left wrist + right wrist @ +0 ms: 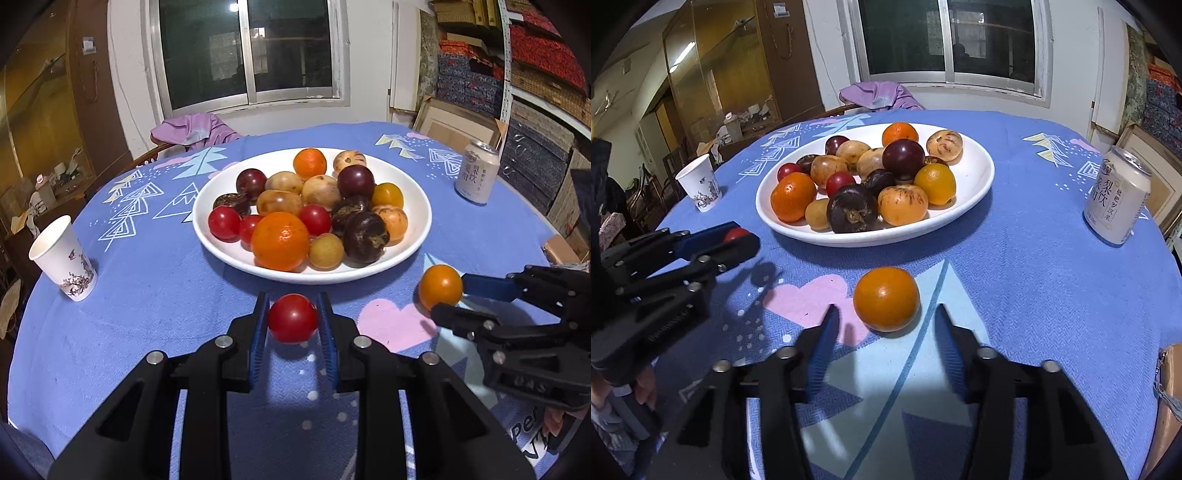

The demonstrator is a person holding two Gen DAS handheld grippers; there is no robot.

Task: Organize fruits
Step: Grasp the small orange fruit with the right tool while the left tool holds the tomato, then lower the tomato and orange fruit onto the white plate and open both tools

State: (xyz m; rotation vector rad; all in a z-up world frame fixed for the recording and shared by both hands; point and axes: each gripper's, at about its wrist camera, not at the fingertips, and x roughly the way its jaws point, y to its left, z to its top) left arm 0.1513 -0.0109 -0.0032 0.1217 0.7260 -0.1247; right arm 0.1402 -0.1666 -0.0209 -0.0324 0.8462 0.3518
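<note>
Two fruits sit outside the white plate (413, 236), and we have a gripper at each. Our left gripper (292, 314) is clamped on a red tomato (293, 318), its blue pads (258, 332) pressed against either side of the fruit, just in front of the plate's near rim and above the blue tablecloth (147, 314). In the right wrist view the same tomato shows only as a sliver of red between the left gripper's fingers. Our right gripper (886, 321) stands with its jaws apart, one finger on each side of an orange tomato (886, 299) that rests on the cloth beside a pink heart print (805, 299); neither finger touches the fruit in that view. The plate itself is heaped with fruit: a large orange (280, 240) at the near edge, red tomatoes (224, 223), dark purple mangosteens (365, 238) and tan, speckled round fruits (320, 192) behind. A paper cup (62, 258) stands well to the left of the plate, and a drink can (476, 173) stands to its right, near the table edge.
</note>
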